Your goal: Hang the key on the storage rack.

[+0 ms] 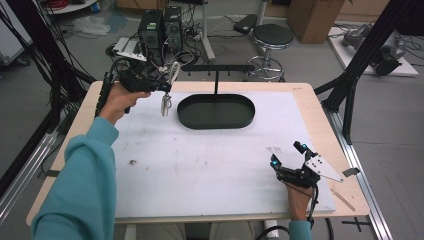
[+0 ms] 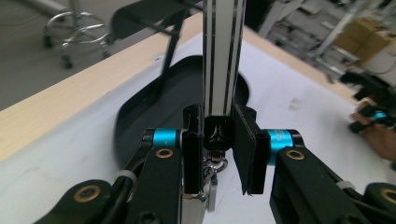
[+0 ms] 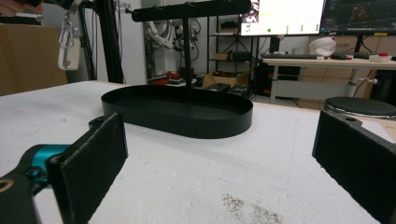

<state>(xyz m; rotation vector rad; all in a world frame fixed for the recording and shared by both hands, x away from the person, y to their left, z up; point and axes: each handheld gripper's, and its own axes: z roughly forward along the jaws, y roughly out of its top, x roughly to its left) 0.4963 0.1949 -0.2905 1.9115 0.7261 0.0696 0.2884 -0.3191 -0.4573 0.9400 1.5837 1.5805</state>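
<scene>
Your left gripper point(image 1: 162, 86) raised just left of black oval tray point(image 1: 216, 111), jaws clamped on white strap with black stripes point(image 2: 222, 56); metal clasp and white tag point(image 1: 165, 105) hang below, clear of white mat point(image 1: 200, 165). T-bar stand point(image 1: 216, 70) rises from tray's far edge. Your right gripper point(image 1: 287, 159) low near mat's front right corner, well apart from tray, jaws wide apart, holding nothing. Office stool point(image 1: 271, 37) on floor beyond tray
</scene>
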